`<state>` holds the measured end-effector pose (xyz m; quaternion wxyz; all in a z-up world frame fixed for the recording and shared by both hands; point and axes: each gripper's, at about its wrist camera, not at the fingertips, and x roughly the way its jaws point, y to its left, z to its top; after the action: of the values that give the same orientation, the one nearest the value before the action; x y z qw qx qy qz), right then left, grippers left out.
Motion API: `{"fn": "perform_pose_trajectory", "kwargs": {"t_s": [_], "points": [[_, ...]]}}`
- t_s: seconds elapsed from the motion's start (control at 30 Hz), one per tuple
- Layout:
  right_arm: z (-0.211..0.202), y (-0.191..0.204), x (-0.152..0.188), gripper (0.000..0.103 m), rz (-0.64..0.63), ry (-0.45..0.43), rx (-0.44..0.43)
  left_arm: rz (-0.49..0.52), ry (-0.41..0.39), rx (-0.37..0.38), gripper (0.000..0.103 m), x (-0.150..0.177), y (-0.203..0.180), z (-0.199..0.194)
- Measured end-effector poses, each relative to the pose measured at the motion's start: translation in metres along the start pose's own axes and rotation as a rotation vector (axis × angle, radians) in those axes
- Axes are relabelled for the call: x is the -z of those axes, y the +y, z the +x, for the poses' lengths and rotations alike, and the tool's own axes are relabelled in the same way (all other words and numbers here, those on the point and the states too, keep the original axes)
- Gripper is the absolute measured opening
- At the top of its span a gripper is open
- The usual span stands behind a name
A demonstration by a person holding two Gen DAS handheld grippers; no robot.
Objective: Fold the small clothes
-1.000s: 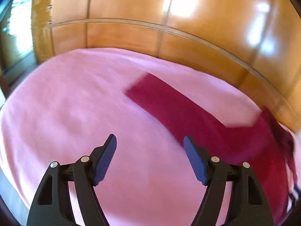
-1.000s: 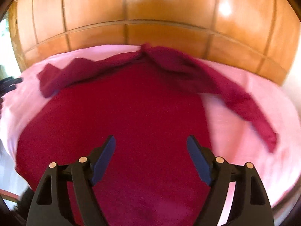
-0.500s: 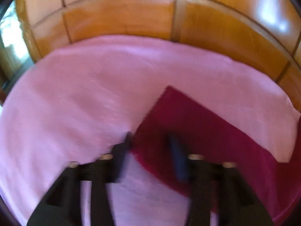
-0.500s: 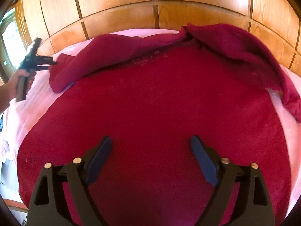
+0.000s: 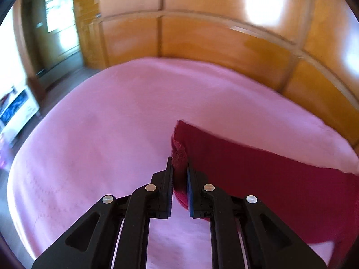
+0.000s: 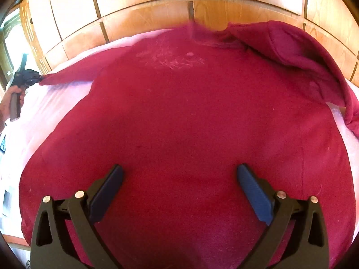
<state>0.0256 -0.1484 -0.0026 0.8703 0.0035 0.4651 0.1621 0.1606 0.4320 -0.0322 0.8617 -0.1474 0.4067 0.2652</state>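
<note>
A: Item — red sweater (image 6: 190, 116), location?
B: Spread flat on the pink bed cover (image 5: 101, 134), wooden panelling (image 6: 145, 6) behind.
A: Left gripper (image 5: 179, 168)?
B: Clamped on the cuff of the left sleeve (image 5: 258, 163).
A: Right gripper (image 6: 179, 179)?
B: Jaws wide, nothing held — over the sweater's body
</note>
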Motion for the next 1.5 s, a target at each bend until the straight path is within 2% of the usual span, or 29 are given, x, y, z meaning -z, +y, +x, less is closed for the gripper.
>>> {"fn": "perform_pose_trajectory", "kwargs": {"t_s": [0.1, 0.17, 0.23, 0.27, 0.3, 0.37, 0.4, 0.47, 0.5, 0.53, 0.67, 0.73, 0.8, 0.87, 1.0, 1.07, 1.13, 1.17, 1.2, 1.23, 1.27, 1.4, 1.5], "points": [[0.000, 0.001, 0.000, 0.101, 0.000, -0.001, 0.007, 0.021, 0.054, -0.065, 0.010, 0.007, -0.007, 0.019], [-0.001, 0.000, 0.001, 0.101, 0.002, -0.003, 0.006, 0.004, 0.062, -0.086, 0.011, 0.009, -0.011, 0.019], [-0.003, -0.003, 0.002, 0.101, 0.002, -0.007, 0.004, -0.029, 0.043, -0.142, 0.040, 0.011, -0.011, 0.005], [-0.003, -0.003, 0.002, 0.101, 0.002, -0.011, 0.005, -0.039, 0.015, -0.170, 0.046, 0.012, -0.009, -0.006], [-0.003, -0.003, 0.002, 0.101, 0.001, -0.015, 0.005, -0.037, -0.031, -0.166, 0.050, 0.015, -0.012, -0.021], [-0.005, -0.004, 0.002, 0.101, 0.003, -0.017, 0.000, 0.000, -0.100, -0.114, 0.053, 0.024, -0.027, -0.050], [-0.009, -0.006, 0.000, 0.100, 0.010, -0.017, -0.008, 0.020, -0.132, -0.072, 0.060, 0.033, -0.038, -0.068], [-0.020, -0.015, -0.001, 0.096, 0.050, -0.043, -0.008, 0.060, -0.158, 0.029, 0.064, 0.052, -0.059, -0.095], [-0.031, -0.027, -0.001, 0.090, 0.086, -0.070, 0.008, 0.090, -0.166, 0.112, 0.065, 0.068, -0.077, -0.112], [-0.041, -0.039, -0.001, 0.089, 0.117, -0.094, 0.037, 0.114, -0.164, 0.157, 0.070, 0.078, -0.088, -0.120], [-0.090, -0.110, 0.010, 0.081, 0.250, -0.185, 0.258, 0.277, -0.136, 0.378, 0.071, 0.146, -0.162, -0.160], [-0.112, -0.156, 0.023, 0.078, 0.326, -0.198, 0.403, 0.342, -0.119, 0.449, 0.071, 0.175, -0.199, -0.170], [-0.127, -0.197, 0.036, 0.070, 0.389, -0.193, 0.533, 0.413, -0.083, 0.516, 0.071, 0.203, -0.231, -0.177], [-0.132, -0.239, 0.050, 0.064, 0.412, -0.158, 0.662, 0.483, -0.076, 0.544, 0.071, 0.229, -0.259, -0.186], [-0.117, -0.276, 0.055, 0.057, 0.313, -0.086, 0.795, 0.585, -0.079, 0.540, 0.071, 0.259, -0.291, -0.192], [-0.103, -0.287, 0.055, 0.053, 0.256, -0.045, 0.821, 0.620, -0.067, 0.532, 0.071, 0.270, -0.301, -0.190], [-0.093, -0.300, 0.055, 0.043, 0.229, -0.030, 0.820, 0.633, -0.048, 0.519, 0.071, 0.276, -0.308, -0.183], [-0.091, -0.304, 0.055, 0.031, 0.222, -0.028, 0.809, 0.635, -0.036, 0.507, 0.071, 0.275, -0.306, -0.177], [-0.086, -0.307, 0.053, 0.013, 0.203, -0.020, 0.797, 0.629, -0.015, 0.503, 0.071, 0.277, -0.304, -0.172], [-0.084, -0.309, 0.050, 0.004, 0.189, -0.008, 0.799, 0.603, 0.008, 0.505, 0.073, 0.278, -0.300, -0.167], [-0.085, -0.308, 0.048, 0.004, 0.183, -0.011, 0.798, 0.586, 0.017, 0.510, 0.075, 0.272, -0.298, -0.162], [-0.140, -0.301, 0.031, 0.004, 0.210, -0.152, 0.788, 0.558, 0.018, 0.531, 0.078, 0.277, -0.294, -0.161], [-0.187, -0.296, 0.010, 0.004, 0.188, -0.249, 0.836, 0.559, 0.015, 0.532, 0.080, 0.277, -0.293, -0.163]]}}
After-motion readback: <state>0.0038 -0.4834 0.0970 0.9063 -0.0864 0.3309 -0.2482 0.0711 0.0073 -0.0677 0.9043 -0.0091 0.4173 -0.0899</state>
